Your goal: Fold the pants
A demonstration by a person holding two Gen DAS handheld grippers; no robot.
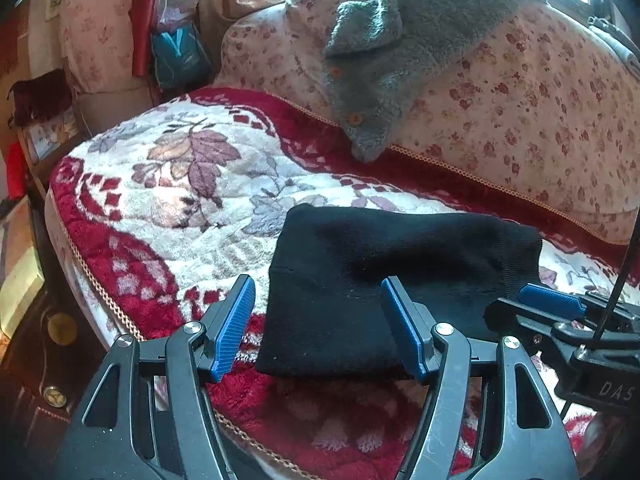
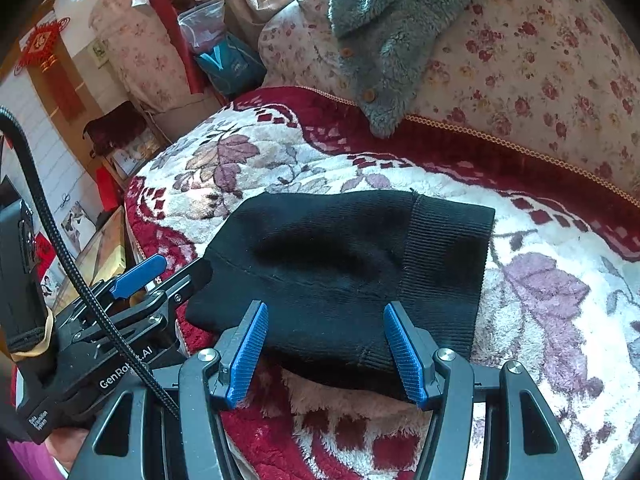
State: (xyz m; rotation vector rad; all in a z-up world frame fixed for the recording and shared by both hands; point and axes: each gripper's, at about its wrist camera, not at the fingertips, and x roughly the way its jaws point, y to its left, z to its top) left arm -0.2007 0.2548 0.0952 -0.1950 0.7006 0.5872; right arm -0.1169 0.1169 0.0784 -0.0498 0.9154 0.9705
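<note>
- Left wrist view: the left gripper (image 1: 318, 324) has its blue pads spread wide and grips nothing; the near left edge of the black pants (image 1: 384, 280) lies in the gap between them.
- The pants sit as a compact folded bundle on the red-and-white floral blanket (image 1: 168, 200), close to its near edge. A careless push towards that edge could, I judge, slide the bundle off the seat.
- The right gripper (image 1: 532, 308) shows at the right border, just beside the bundle's near right corner; its second finger is not clear from here, so this view does not settle its opening. With both tools crowded at the same edge, they may knock together.
- The grey fleece garment (image 1: 384, 52) lies over the floral cushion (image 1: 520, 112), well apart from the pants, and poses little risk.

- Right wrist view: the right gripper (image 2: 324, 348) is also spread wide and empty, its pads hovering over the near hem of the pants (image 2: 340, 264).
- The ribbed waistband (image 2: 444, 264) lies at the right end. Closing here might pinch only the top layer, so lifting would peel the fold open.
- The plush blanket (image 2: 540, 280) could get caught in the pinch along with the fabric.
- The left gripper (image 2: 160, 276) sits at the bundle's left corner, touching or nearly so; a nudge could skew the fold.
</note>
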